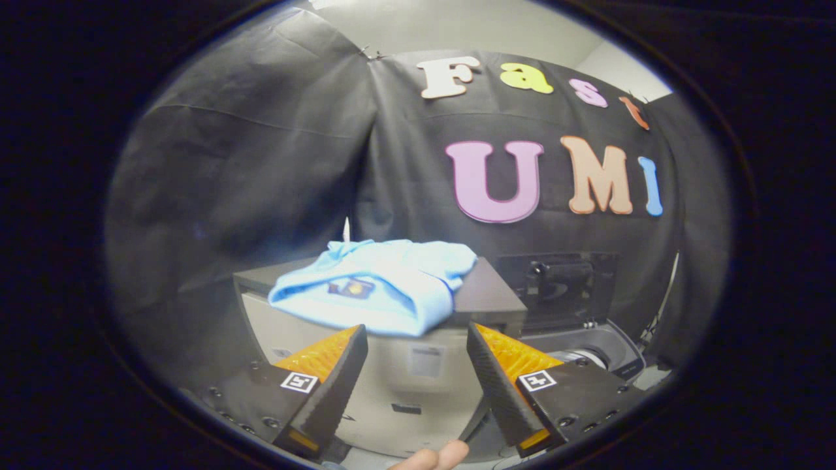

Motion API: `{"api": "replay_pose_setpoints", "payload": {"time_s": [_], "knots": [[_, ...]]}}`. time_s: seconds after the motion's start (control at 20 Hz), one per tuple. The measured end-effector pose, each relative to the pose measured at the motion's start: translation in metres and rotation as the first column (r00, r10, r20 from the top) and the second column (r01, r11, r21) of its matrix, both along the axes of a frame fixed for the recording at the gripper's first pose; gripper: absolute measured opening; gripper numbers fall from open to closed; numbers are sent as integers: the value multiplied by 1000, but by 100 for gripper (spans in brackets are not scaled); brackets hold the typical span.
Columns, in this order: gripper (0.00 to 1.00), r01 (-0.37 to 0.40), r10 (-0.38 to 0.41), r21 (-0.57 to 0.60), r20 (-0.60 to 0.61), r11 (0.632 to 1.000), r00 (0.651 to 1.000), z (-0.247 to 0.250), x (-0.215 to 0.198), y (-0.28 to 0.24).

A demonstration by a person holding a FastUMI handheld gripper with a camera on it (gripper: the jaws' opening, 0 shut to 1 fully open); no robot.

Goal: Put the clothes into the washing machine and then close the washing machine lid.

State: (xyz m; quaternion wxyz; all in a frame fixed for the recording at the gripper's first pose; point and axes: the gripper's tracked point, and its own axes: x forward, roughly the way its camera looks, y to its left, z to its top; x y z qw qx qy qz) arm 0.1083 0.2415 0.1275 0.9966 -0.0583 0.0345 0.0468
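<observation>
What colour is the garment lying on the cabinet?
Light blue garment, with a small dark patch; seen in the gripper view, beyond the open gripper.

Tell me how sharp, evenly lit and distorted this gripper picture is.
Gripper view: light blue garment on the cabinet is softly blurred; open fingers of the gripper look sharper; fisheye bends the booth wall; lighting dim and even, no harsh glare.

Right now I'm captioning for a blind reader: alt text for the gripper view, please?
A light blue garment lies bunched on a dark-topped cabinet, just beyond the open hand-held gripper, which holds nothing. The washing machine sits lower, beside the cabinet.
</observation>
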Motion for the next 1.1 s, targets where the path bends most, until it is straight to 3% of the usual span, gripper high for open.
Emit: {"api": "replay_pose_setpoints", "payload": {"time_s": [0.2, 0.65, 1.1], "knots": [[98, 38, -38, -58, 10, 998, 999, 23, 17, 28], [99, -14, 7, 71, 92, 997, 996, 83, 62, 98], [98, 4, -8, 138, 29, 990, 1000, 87, 115, 116]]}}
